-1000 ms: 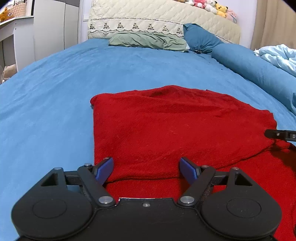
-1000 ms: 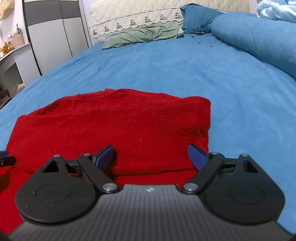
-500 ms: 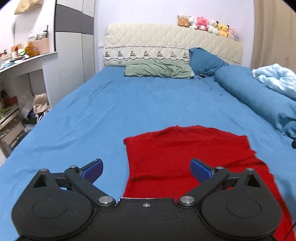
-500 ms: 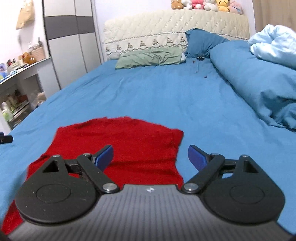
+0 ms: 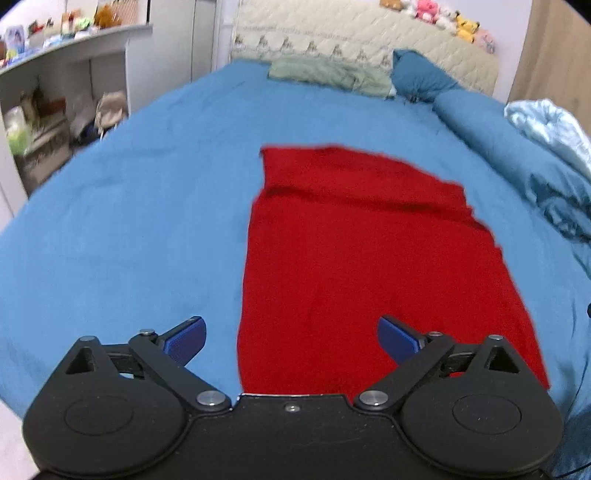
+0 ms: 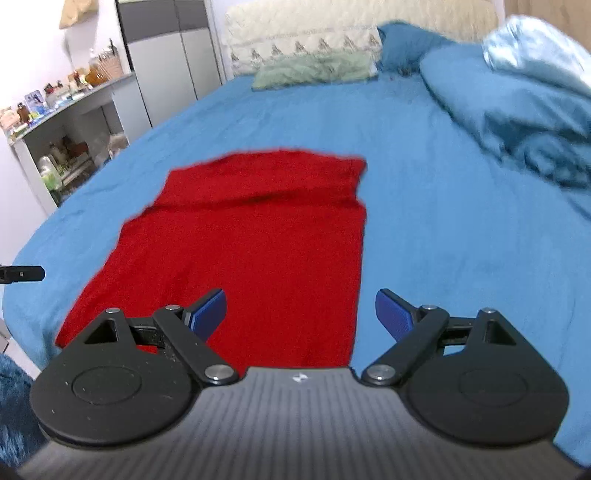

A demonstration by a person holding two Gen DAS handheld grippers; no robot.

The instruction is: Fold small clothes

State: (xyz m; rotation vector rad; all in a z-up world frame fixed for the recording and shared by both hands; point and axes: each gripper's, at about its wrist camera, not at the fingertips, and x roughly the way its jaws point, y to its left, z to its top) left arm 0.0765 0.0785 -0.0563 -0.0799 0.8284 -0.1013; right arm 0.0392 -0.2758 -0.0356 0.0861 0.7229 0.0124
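Note:
A red knit garment [image 5: 369,251] lies flat on the blue bed [image 5: 129,229], its far end folded back over itself in a band. It also shows in the right wrist view [image 6: 251,240]. My left gripper [image 5: 291,338] is open and empty, held above the garment's near left edge. My right gripper [image 6: 300,314] is open and empty, held above the garment's near right edge. A tip of the left gripper [image 6: 22,274] shows at the left border of the right wrist view.
A green pillow [image 5: 328,72] and a blue pillow [image 5: 421,79] lie at the quilted headboard [image 5: 362,33]. A rolled blue duvet [image 5: 524,162] and a pale blue blanket [image 5: 554,125] run along the right. Shelves [image 5: 48,110] and a wardrobe [image 6: 166,62] stand left.
Both grippers have drawn back and up from the garment toward the bed's near end. The whole garment is now in view, with its folded band at the far end.

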